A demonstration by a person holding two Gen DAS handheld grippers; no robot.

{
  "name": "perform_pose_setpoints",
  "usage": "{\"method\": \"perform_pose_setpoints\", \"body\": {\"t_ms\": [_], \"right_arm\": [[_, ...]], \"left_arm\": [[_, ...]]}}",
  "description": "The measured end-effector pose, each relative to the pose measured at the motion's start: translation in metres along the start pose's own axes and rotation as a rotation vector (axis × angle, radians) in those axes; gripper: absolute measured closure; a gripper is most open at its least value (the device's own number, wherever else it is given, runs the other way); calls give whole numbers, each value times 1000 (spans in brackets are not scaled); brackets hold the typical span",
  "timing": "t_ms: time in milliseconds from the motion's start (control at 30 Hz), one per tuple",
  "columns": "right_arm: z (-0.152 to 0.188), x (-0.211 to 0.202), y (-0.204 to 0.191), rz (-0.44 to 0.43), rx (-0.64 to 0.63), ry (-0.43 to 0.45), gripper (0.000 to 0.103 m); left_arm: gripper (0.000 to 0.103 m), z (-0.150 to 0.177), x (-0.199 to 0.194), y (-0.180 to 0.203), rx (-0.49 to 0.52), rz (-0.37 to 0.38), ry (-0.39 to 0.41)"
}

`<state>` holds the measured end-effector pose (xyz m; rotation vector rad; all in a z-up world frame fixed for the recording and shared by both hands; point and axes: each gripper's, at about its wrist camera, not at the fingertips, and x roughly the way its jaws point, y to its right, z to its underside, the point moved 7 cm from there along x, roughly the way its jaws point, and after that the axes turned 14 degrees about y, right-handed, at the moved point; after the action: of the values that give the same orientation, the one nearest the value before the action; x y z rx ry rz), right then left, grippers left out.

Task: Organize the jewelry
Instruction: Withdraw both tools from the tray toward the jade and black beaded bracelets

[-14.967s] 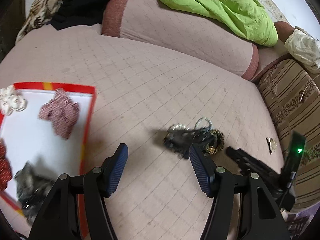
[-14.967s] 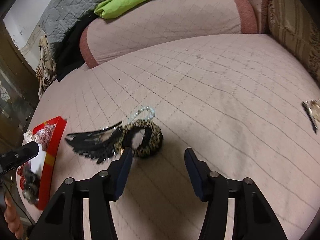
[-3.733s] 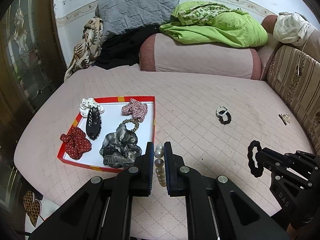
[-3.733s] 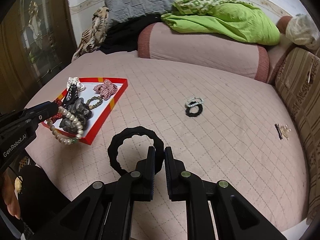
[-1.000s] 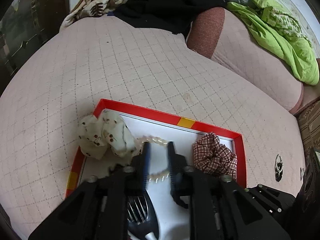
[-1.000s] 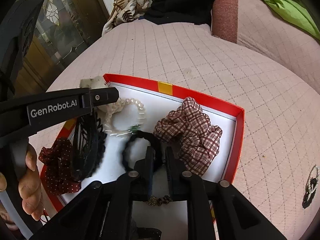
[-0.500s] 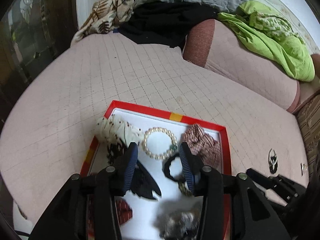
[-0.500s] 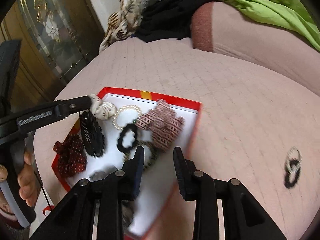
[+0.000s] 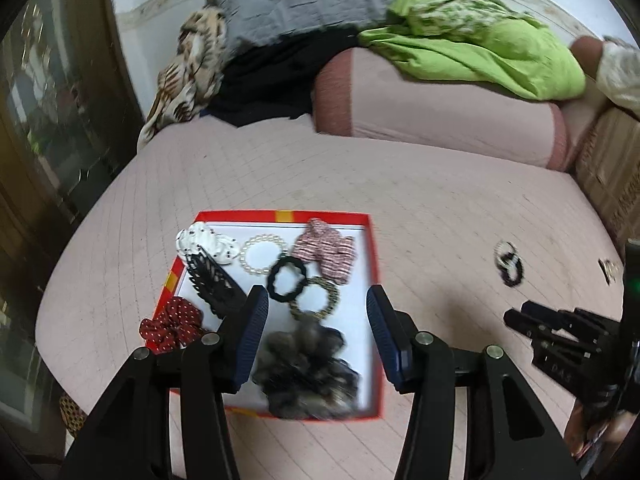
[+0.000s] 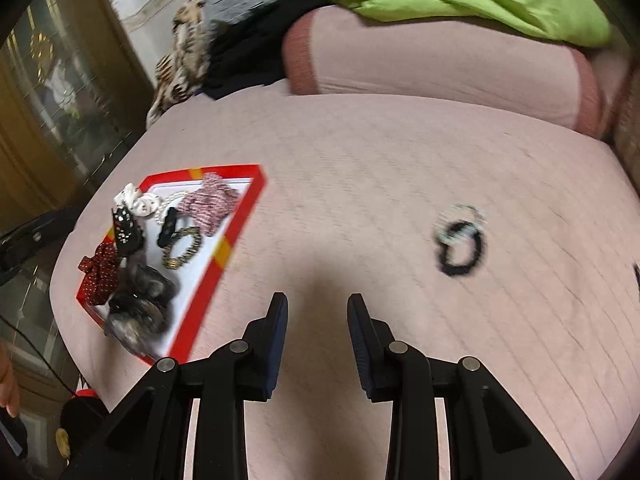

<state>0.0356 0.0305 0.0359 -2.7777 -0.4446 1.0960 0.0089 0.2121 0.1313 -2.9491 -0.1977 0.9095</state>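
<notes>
Right wrist view first: my right gripper has its jaws partly apart with nothing between them, only bare pink bed cover below. Past them to the right lie the black hair tie and pale bracelet, linked or overlapping, well apart from the red-rimmed tray. I judge that pair is my next pickup: I would widen the jaws, come down over the black loop's rim and pinch one side of it, not the middle hole.

In the left wrist view, my left gripper hangs over the tray with its jaws opening and empty. Only here can I read the tray's contents clearly: pearl bracelet, black loop, gold band, plaid scrunchie. It also shows a small item further right, too blurred to identify.
</notes>
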Motion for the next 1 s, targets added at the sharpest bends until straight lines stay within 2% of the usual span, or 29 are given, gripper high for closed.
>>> {"method": "perform_pose_setpoints", "body": {"t_ms": [200,267,500,767,1000], "right_arm": [[4,-33,43,47,51,40,69],[5,-45,57,64,64,54,69],[3,-73,102,121,104,91,67],[11,-66,139,153,148,79,67],[16,-29,156,155,163,44,67]], "left_arm": [[52,-2,-33,39,54,28,39],[47,-4,-43,53,74,34,59],[45,-7,-55,92,120,69,81],[44,3,-27,118,117,108,26],[44,29,19,126,57,151,-59]]}}
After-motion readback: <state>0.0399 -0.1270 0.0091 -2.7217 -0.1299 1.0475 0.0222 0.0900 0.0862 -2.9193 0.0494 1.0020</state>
